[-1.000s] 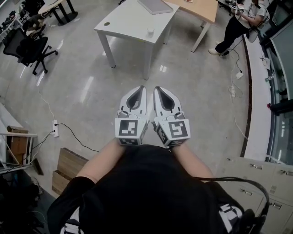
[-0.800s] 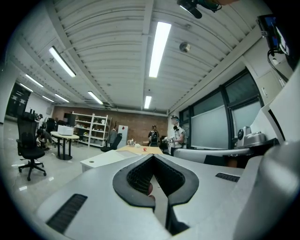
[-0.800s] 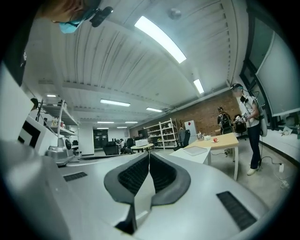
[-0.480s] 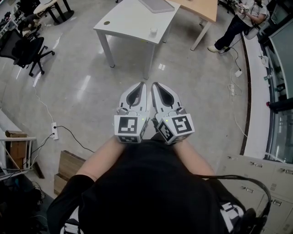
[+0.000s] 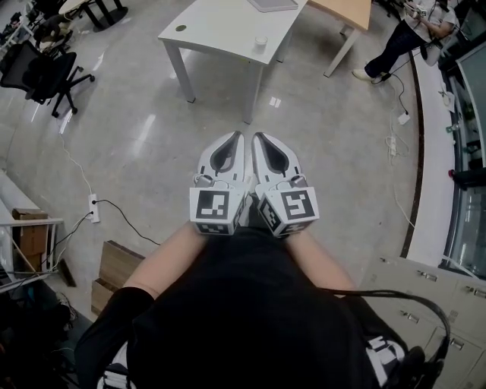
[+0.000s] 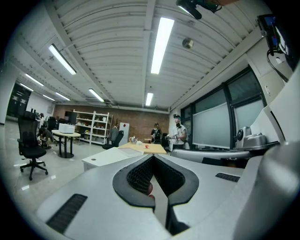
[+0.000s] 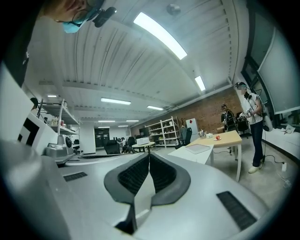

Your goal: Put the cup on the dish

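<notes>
The head view is showing both grippers from above. The left gripper (image 5: 237, 137) and the right gripper (image 5: 257, 138) are lying side by side, nearly touching. They are pointing level toward a white table (image 5: 220, 30). Two bare forearms (image 5: 163, 262) are holding them close in front of a black shirt, and each marker cube is facing up.

Only this view is showing the cup (image 5: 260, 42). It is standing upright on the white table, near the corner closest to the grippers and well apart from both. A flat grey slab (image 5: 273, 4) is lying at the table's far edge. Which thing is the dish I cannot tell.

The gripper views are giving what the head view cannot. In the left gripper view the jaws are meeting at their tips with nothing clamped between them. In the right gripper view the jaws are likewise pressing together, empty. The right gripper view is also showing a small red thing (image 7: 217, 137) sitting on the wooden table (image 7: 225, 138) beyond the white one, and shelves (image 7: 161, 131) against a brick wall.

Counting: two grippers, two tables, one cup. One chair (image 5: 45, 76) is standing at the left in the head view. Two persons (image 6: 178, 133) are standing by the windows in the left gripper view.
</notes>
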